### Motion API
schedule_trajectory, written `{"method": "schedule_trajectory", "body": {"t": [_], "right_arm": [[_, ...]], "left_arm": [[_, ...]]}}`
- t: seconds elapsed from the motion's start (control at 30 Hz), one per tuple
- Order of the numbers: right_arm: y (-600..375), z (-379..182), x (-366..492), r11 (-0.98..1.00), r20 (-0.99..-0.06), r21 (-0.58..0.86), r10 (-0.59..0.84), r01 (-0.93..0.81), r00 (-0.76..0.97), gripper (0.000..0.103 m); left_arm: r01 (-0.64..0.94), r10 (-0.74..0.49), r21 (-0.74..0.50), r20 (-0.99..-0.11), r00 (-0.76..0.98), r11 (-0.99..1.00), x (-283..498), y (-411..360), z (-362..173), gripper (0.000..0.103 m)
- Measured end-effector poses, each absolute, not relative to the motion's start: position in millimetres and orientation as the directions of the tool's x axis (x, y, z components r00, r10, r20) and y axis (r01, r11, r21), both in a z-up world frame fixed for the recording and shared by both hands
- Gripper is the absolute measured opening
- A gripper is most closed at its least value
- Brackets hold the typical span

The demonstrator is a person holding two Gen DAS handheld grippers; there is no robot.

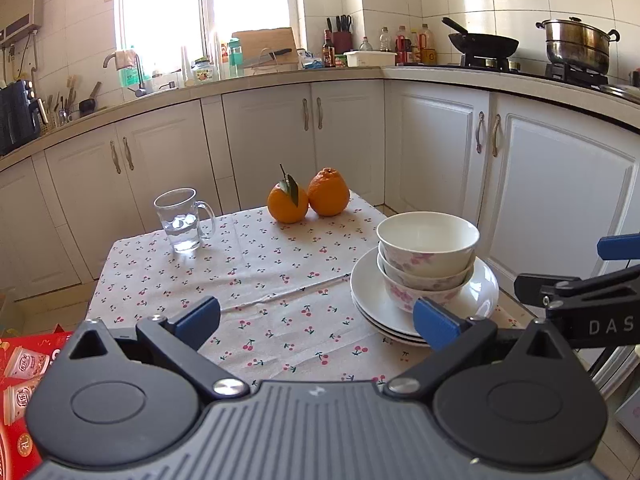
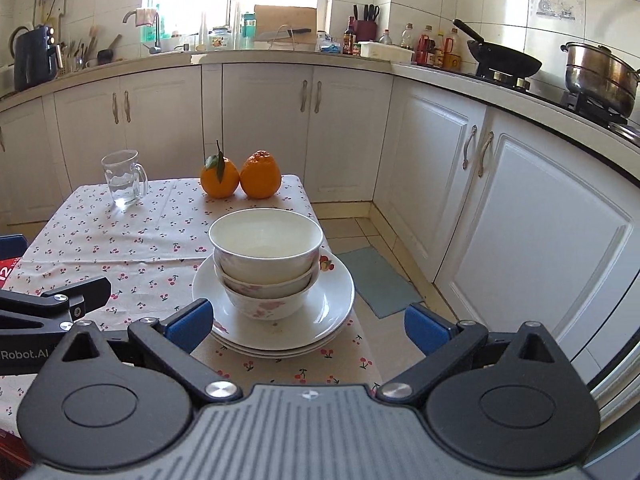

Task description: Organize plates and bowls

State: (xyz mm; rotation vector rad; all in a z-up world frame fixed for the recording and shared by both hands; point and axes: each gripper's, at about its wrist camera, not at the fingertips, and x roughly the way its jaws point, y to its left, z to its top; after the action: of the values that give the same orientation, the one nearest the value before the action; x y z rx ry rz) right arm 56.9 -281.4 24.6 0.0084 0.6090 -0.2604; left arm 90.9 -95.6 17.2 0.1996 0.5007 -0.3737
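Three white ceramic bowls with pink flower prints (image 2: 266, 264) sit nested inside one another on a stack of plain white round plates (image 2: 336, 300), near the right front corner of the surface (image 2: 120, 240), which wears a white cloth dotted with small red cherries. Glazed ceramic like this is probably stiff, smooth, slippery and breakable, and the whole pile looks heavy for one lift; taking the top bowl alone by its rim, one wall between the pads, seems the safer hold. The plates lie flush, so a pad would need to slip under an overhanging edge.

The right tool (image 2: 308, 326) hangs just short of the pile, its blue-padded jaws spread wide and holding nothing, the plates' near edge showing between them. The left tool (image 1: 316, 320) is likewise released and empty, with the pile off toward its right finger.

Farther back stand a clear glass mug holding a little water (image 2: 124, 178) and two oranges (image 2: 240, 176), well apart from the dishes.
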Motion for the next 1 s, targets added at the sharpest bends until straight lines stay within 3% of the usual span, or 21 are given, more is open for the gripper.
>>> {"method": "schedule_trajectory", "body": {"t": [1.0], "right_arm": [[-269.0, 29.9, 46.4, 0.963, -0.540, -0.079, -0.258, 0.257, 0.801, 0.103]], "left_arm": [[0.352, -0.264, 0.085, -0.505, 0.822, 0.932, 83.9, -90.2, 17.0, 0.102]]}}
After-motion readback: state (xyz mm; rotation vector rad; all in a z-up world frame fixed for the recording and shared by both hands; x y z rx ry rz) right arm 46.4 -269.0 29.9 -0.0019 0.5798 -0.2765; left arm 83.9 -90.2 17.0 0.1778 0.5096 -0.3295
